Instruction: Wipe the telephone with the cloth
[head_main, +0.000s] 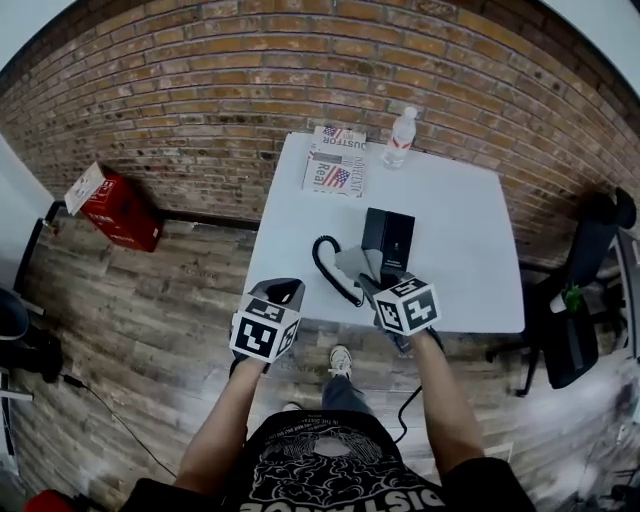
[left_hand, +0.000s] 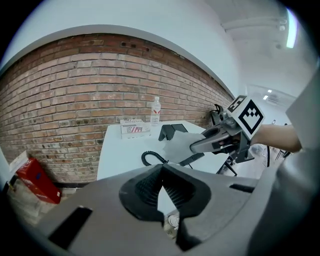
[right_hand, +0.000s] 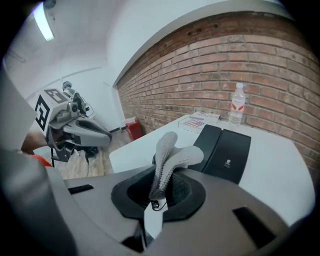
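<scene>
1. Your right gripper has its jaws closed on a light grey, textured cloth. A fold of the cloth stands up from between the ribbed pads.
2. The flat black telephone lies near the middle of the white rectangular table. Its black coiled cord curls off its left side toward the front edge.
3. In the head view, the cloth sits at the telephone's near-left corner, just above the cord. Whether it touches the telephone I cannot tell.
4. Your left gripper has its jaws drawn together at the tips with nothing between them. It is held near the table's front-left corner, apart from the telephone and level with your right gripper.
5. At the table's far edge, a clear plastic water bottle stands upright beside a printed box with flag patterns.
6. A red box lies on the wooden floor by the brick wall. A black office chair stands to the table's right.
</scene>
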